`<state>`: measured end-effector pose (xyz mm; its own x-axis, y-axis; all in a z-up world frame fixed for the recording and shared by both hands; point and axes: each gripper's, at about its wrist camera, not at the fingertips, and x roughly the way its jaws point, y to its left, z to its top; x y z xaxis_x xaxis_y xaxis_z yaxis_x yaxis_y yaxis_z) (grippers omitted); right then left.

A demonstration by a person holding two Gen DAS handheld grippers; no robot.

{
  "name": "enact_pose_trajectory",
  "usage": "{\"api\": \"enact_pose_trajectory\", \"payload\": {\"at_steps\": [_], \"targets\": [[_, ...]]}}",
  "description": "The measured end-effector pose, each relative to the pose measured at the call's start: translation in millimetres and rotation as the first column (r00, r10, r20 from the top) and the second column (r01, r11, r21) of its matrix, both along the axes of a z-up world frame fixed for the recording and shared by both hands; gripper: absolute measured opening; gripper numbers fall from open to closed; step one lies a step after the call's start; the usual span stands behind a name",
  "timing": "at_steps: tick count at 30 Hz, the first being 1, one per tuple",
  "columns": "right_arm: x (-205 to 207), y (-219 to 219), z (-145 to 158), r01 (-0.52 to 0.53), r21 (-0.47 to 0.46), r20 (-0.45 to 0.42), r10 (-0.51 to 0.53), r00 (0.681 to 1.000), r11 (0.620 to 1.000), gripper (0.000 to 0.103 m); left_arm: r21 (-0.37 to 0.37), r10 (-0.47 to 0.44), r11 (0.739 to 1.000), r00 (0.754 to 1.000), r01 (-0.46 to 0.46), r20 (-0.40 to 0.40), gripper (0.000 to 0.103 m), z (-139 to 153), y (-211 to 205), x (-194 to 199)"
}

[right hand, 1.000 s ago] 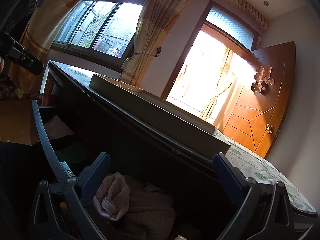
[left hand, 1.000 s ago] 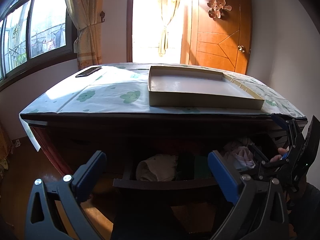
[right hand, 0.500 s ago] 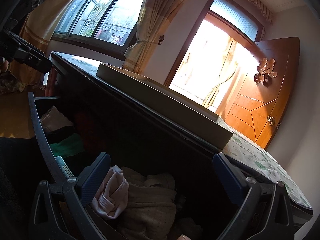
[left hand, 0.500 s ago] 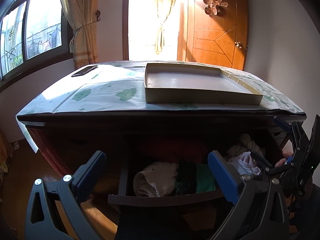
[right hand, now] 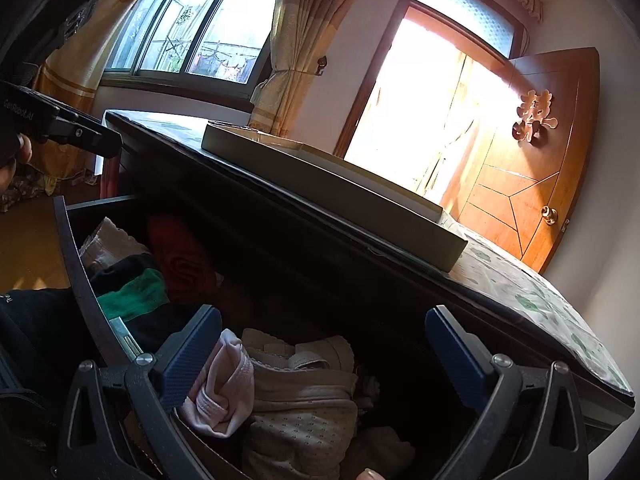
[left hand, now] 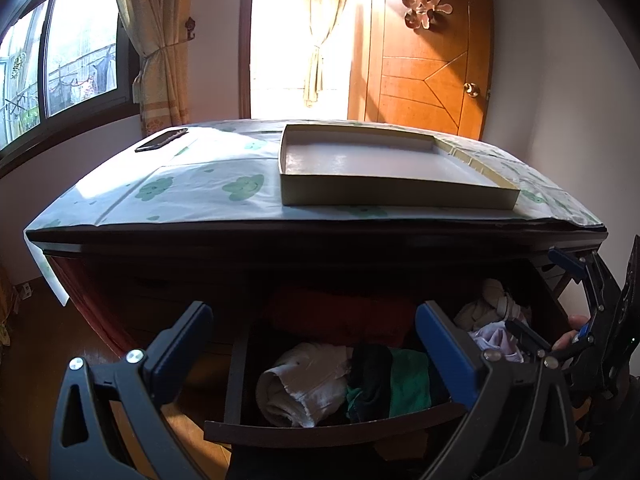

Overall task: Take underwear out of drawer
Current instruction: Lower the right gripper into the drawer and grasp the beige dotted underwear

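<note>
Dark wood drawer (left hand: 320, 432) stands pulled out further than a second ago. Our left gripper (left hand: 316, 352) and right gripper (right hand: 320, 356) both hang with jaws released. Only our right view shows the pink underwear (right hand: 220, 392) at the drawer's right end, beside beige garments (right hand: 304, 408); our left view shows the cardboard tray (left hand: 392, 196) interior. "GenRobot.AI" marks the left gripper.

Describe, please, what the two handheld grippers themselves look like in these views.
Both are built alike: the left gripper and right gripper have black plastic frames with triangular cut-outs, silver screw heads at the joints, and blue textured pads on the fingers. The left gripper's body, seen from the right wrist view, carries white "GenRobot.AI" lettering. No cables are visible.
</note>
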<state>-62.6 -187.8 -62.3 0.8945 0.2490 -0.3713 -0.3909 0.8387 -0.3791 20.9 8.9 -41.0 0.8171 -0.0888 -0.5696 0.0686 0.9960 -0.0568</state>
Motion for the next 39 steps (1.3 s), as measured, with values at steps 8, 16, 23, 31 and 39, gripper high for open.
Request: {"api": "enact_pose_trajectory", "payload": {"at_steps": [8, 16, 23, 31, 39], "targets": [[-4, 4, 0, -0.014, -0.023, -0.038, 0.013, 0.999, 1.000, 0.103, 0.005, 0.004, 1.000, 1.000, -0.004, 0.004, 0.103, 4, -1, -3], [-5, 4, 1, -0.038, -0.021, -0.116, 0.036, 0.993, 0.999, 0.103, 0.015, -0.004, 1.000, 1.000, 0.004, -0.007, 0.103, 2, -2, -3], [-5, 6, 0, -0.062, -0.028, -0.207, 0.055, 0.977, 0.998, 0.103, 0.011, 0.001, 1.000, 1.000, -0.001, -0.017, 0.103, 2, 0, -1], [-1, 5, -1, -0.070, -0.033, -0.253, 0.059, 0.966, 0.997, 0.103, 0.024, -0.022, 0.999, 0.998, 0.024, -0.058, 0.103, -4, -4, 3], [11, -21, 4, 0.034, 0.109, -0.314, 0.002, 0.949, 0.993, 0.103, 0.031, -0.043, 0.998, 0.995, 0.046, -0.088, 0.103, -13, -11, 5]]}}
